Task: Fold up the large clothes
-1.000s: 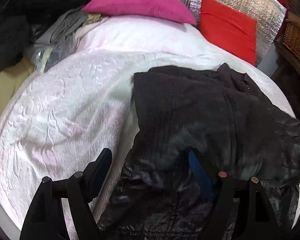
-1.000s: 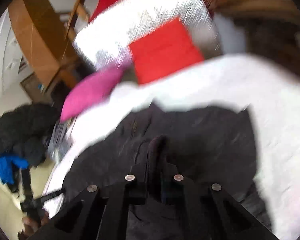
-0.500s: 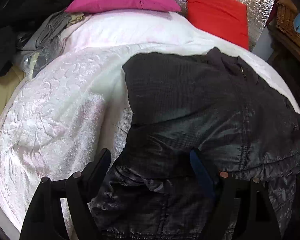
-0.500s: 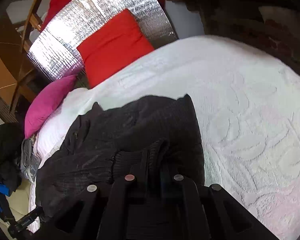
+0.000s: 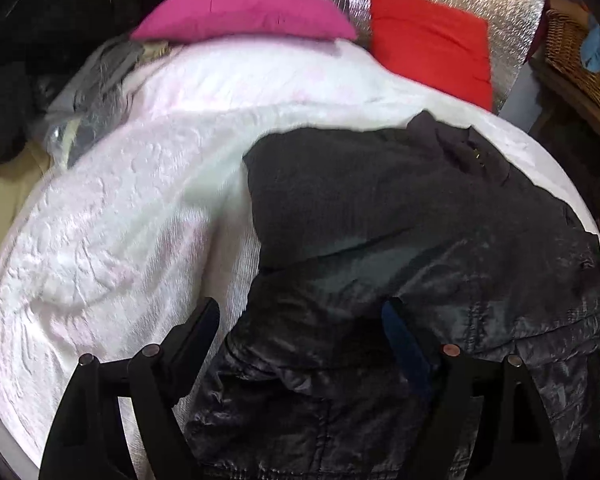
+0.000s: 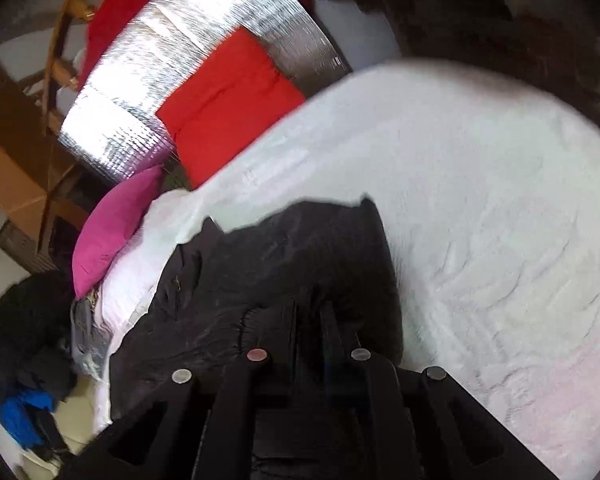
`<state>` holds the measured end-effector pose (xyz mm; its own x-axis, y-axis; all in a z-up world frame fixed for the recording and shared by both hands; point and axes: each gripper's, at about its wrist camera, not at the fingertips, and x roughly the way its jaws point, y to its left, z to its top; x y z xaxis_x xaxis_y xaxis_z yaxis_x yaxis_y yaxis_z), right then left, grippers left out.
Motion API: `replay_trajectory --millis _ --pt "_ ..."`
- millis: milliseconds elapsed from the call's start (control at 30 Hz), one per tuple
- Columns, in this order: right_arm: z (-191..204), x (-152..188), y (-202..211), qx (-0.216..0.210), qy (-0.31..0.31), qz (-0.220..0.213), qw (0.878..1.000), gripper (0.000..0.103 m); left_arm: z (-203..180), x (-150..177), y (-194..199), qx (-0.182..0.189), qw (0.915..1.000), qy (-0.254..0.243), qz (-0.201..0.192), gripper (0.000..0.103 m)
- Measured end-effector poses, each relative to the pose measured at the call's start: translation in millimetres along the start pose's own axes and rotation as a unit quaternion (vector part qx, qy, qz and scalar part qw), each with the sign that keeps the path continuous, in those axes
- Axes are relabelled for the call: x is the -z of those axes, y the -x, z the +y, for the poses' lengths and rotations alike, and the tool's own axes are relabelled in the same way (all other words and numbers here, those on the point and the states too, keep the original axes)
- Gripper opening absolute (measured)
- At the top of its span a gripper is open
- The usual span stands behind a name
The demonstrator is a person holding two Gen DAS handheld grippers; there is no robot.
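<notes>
Two pillows (image 5: 244,10) beyond black jacket (image 5: 400,208), white bedspread (image 5: 120,220)

Jacket (image 5: 400,220) on bed (image 5: 120,220), pillows (image 5: 240,12) behind

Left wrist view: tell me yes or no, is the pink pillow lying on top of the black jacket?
No. The pink pillow sits at the far end of the bed, apart from the black jacket, with white bedspread between them.
</notes>
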<state>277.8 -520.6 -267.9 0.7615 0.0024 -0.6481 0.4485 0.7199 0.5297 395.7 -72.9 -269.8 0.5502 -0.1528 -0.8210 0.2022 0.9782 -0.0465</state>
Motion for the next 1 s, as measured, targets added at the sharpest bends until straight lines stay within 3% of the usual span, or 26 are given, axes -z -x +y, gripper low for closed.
replay_trajectory --millis 133,300,400,433,467,500,600,800,900,1000 --pt "22 4 17 0.009 0.06 -0.031 0.998 0.017 -7 -1 9 0.006 0.9997 -0.004 -0.024 0.084" --pt "49 18 14 -0.012 0.12 -0.007 0.993 0.02 -18 -1 0 -0.015 0.9994 -0.025 -0.017 0.084" --pt "59 29 3 -0.025 0.134 0.018 0.99 0.031 -24 2 -6 -0.028 0.9988 -0.04 -0.011 0.084" --pt "62 34 -3 -0.025 0.139 0.029 0.99 0.042 -27 3 -7 -0.033 0.9983 -0.046 -0.011 0.084" --pt "65 39 -8 -0.027 0.142 0.042 0.989 0.071 -28 5 -7 -0.037 0.9979 -0.052 -0.013 0.084" --pt "66 42 -12 -0.025 0.143 0.051 0.988 0.08 -28 6 -8 -0.041 0.9975 -0.056 -0.015 0.084" --pt "66 56 -26 0.006 0.153 0.062 0.986 0.082 -31 7 -10 -0.047 0.9966 -0.066 -0.018 0.084" --pt "78 70 -37 0.071 0.221 0.064 0.971 0.078 -34 12 -14 -0.058 0.9954 -0.073 -0.023 0.089" --pt "80 68 -35 0.08 0.221 0.06 0.97 0.072 -33 12 -17 -0.063 0.9948 -0.075 -0.026 0.092" --pt "84 56 -19 0.062 0.212 0.025 0.975 0.071 -31 12 -20 -0.066 0.9947 -0.074 -0.027 0.094"
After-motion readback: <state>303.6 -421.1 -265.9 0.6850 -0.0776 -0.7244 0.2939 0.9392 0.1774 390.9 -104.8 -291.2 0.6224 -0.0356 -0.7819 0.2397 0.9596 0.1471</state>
